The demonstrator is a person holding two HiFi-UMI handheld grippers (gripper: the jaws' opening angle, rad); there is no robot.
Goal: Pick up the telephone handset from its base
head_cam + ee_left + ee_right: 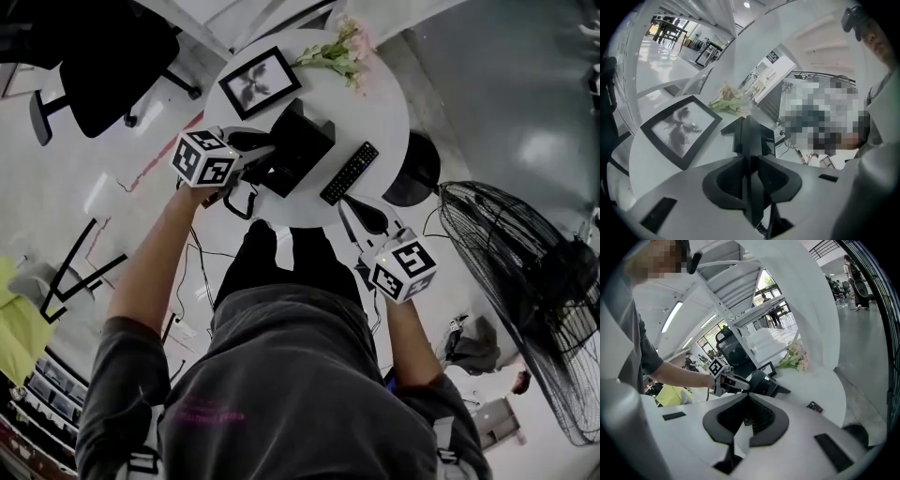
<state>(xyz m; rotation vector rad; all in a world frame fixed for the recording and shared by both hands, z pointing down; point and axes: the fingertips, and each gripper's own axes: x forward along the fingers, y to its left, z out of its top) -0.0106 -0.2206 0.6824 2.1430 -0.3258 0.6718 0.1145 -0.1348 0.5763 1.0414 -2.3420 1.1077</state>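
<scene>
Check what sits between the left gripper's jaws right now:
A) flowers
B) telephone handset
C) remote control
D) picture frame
B: in the left gripper view, the left gripper has its jaws closed on the thin black handset, with the coiled cord hanging just below. The remote and picture frame lie apart on the table.
</scene>
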